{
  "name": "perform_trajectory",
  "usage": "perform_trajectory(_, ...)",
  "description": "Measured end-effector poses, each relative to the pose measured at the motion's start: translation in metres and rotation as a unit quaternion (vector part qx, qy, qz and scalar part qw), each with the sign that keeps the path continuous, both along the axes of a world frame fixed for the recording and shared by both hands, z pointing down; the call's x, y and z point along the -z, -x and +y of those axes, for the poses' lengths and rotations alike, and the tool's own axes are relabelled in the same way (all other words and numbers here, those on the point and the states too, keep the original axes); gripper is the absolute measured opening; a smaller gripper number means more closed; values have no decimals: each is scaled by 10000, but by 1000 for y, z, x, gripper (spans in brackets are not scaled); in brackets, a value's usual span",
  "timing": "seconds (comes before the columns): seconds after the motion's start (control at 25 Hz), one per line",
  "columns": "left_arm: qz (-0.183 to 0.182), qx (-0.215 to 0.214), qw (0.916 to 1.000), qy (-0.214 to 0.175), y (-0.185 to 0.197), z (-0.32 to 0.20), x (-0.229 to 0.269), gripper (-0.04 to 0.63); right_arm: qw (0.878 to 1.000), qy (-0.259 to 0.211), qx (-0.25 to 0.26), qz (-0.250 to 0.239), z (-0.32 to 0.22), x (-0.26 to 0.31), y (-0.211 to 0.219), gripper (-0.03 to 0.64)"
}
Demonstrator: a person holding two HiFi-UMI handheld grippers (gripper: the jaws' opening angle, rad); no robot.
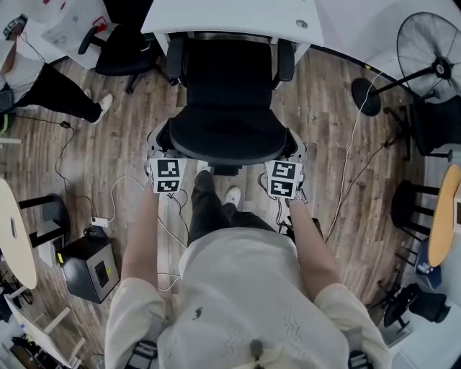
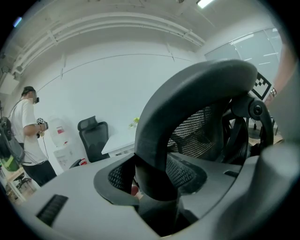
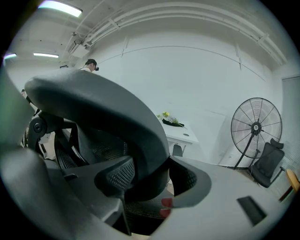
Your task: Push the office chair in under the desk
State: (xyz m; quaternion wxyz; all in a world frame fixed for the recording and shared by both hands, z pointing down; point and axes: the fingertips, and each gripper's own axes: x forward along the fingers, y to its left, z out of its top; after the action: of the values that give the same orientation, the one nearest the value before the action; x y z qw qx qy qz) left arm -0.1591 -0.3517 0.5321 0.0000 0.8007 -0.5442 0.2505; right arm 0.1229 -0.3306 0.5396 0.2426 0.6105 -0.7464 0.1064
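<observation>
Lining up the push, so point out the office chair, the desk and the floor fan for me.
office chair (image 1: 227, 140), head view, on the top of its backrest.
desk (image 1: 238, 16), head view, on the bare white top.
floor fan (image 1: 421, 39), head view, on the wire cage.

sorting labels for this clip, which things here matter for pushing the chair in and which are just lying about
Part of the job:
- chair
- desk
- left gripper, jaws on the chair's back rim
- right gripper, jaws on the same rim

Just lying about:
- fan
- second chair
- black box
- power strip
- round table
</observation>
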Motion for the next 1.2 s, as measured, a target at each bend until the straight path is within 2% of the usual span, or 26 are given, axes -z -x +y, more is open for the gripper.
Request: perform_trajectory(1.2,93,19,10000,-5,-11,-47,1,219,10000,-30,83,29,-52,-1,-11,238)
